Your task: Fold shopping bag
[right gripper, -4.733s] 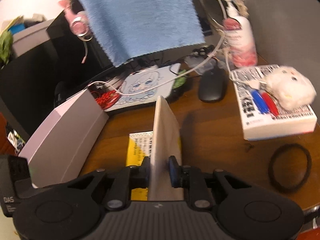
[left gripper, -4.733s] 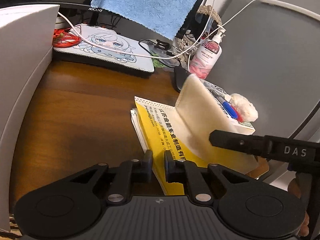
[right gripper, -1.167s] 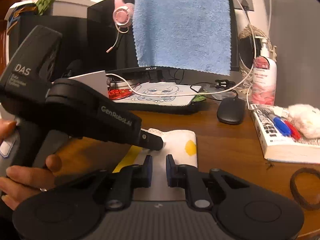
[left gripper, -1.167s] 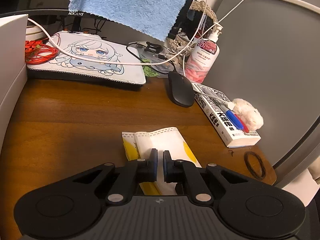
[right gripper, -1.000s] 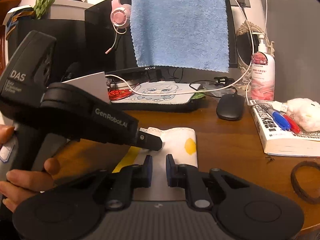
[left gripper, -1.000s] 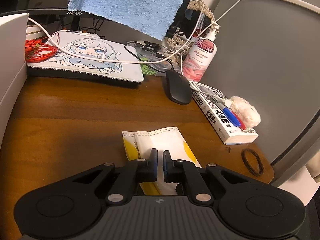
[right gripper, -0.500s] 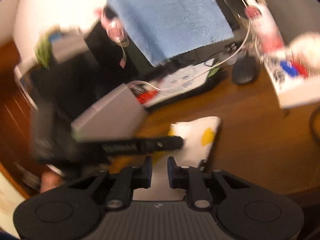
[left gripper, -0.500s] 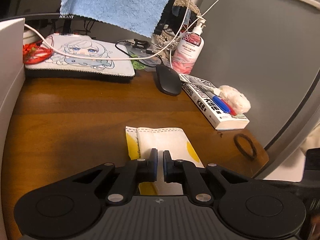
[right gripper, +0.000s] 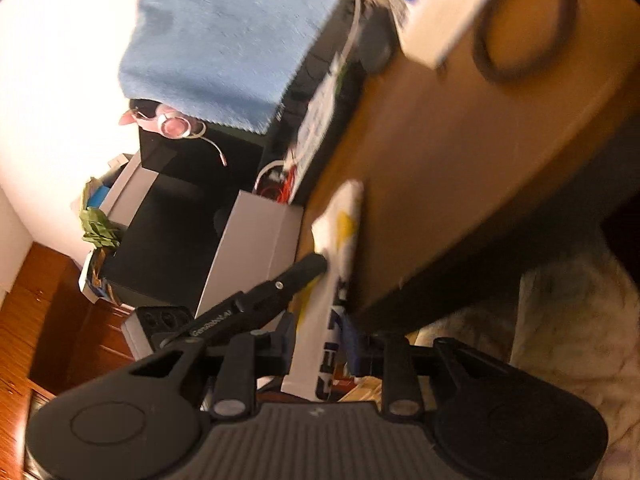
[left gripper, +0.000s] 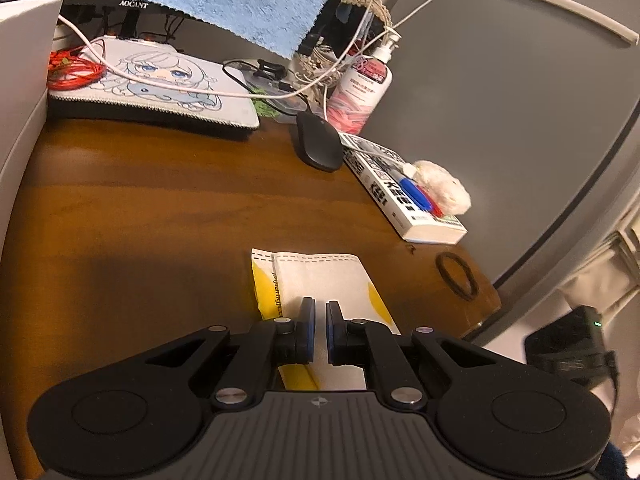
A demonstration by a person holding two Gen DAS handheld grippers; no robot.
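Beneath the left hand-held gripper (left gripper: 319,322) lies the shopping bag (left gripper: 320,280).

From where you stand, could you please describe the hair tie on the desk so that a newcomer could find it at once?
Start at the wooden desk and follow its right edge to the thick white book carrying markers and a fluffy toy. Just in front of that book, near the desk's corner, lies the hair tie: a thin dark ring, flat and alone on bare wood.

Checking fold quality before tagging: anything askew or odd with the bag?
Slightly. The folded shopping bag lies flat on the desk, but its layers are offset: a yellow strip sticks out along the left edge. Its near end overhangs the desk edge between the opening jaws of the right hand-held gripper.
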